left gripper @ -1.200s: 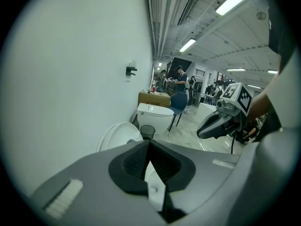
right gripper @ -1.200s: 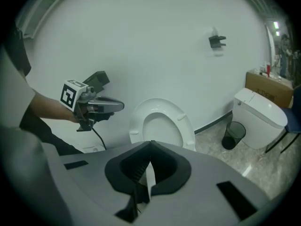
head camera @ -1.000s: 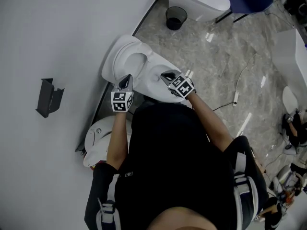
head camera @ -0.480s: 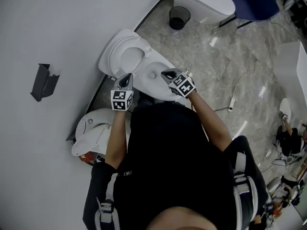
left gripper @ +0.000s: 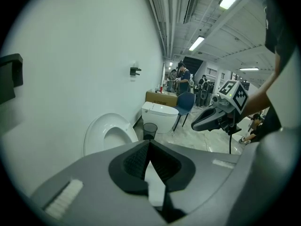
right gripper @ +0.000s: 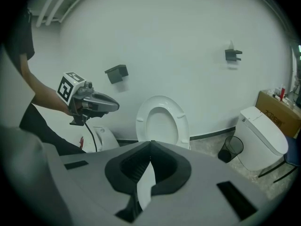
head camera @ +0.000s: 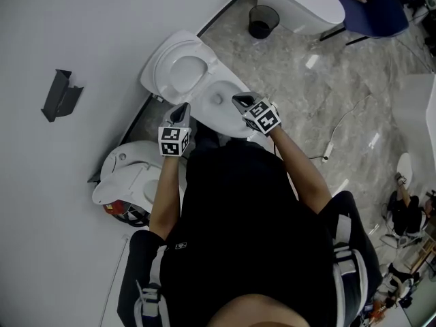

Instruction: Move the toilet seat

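Note:
The white toilet seat (head camera: 178, 70) stands raised against the wall, with the bowl (head camera: 221, 104) in front of it. It also shows upright in the left gripper view (left gripper: 109, 133) and in the right gripper view (right gripper: 162, 121). My left gripper (head camera: 181, 112) hangs over the bowl's left rim, shut and empty, its jaws (left gripper: 148, 143) closed with nothing between them. My right gripper (head camera: 240, 101) is over the bowl's right side, also shut and empty (right gripper: 150, 145). Neither touches the seat. Each gripper sees the other: the right gripper (left gripper: 207, 120) and the left gripper (right gripper: 99, 105).
A second white toilet (head camera: 129, 179) lies to the left by the wall, and a third toilet (head camera: 303, 2) stands farther along with a black bin (head camera: 262, 20) and a blue chair (head camera: 378, 12). A cable (head camera: 334, 138) runs over the marble floor. Dark holder (head camera: 60, 95) on the wall.
Both grippers have shifted a little forward over the bowl, still shut. The view has swung, so the toilet sits higher in the picture. The seat stays raised.

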The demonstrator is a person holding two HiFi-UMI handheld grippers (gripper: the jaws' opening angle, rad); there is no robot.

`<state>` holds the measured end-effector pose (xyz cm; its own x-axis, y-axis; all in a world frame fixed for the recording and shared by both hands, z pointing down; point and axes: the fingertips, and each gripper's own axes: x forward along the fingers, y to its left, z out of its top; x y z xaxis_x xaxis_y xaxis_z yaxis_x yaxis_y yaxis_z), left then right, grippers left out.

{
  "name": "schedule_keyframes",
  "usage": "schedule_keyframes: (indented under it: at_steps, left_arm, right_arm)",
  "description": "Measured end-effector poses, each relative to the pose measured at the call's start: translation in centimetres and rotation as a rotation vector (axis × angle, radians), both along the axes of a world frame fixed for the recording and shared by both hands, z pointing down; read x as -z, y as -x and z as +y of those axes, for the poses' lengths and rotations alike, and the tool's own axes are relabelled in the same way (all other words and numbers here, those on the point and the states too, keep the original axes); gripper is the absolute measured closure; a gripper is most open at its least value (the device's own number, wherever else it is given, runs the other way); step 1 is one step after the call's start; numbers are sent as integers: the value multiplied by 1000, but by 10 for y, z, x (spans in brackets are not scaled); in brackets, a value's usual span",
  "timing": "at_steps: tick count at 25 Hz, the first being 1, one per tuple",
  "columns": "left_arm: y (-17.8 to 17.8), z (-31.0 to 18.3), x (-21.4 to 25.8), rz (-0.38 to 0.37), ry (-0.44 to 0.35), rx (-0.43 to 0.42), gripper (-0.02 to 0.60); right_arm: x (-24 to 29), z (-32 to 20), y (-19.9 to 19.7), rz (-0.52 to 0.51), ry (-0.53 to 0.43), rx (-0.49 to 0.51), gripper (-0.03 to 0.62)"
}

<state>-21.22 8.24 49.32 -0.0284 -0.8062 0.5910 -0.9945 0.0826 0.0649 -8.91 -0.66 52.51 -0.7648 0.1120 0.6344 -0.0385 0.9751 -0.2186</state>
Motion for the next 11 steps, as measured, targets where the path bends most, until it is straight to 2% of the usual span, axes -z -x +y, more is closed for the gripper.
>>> schedule_keyframes:
  at_steps: [11]
  left_arm:
    - [-21,13,-1,-12,4,39,580]
  right_arm:
    - [-2,-3,-16,-17,-4,9,591]
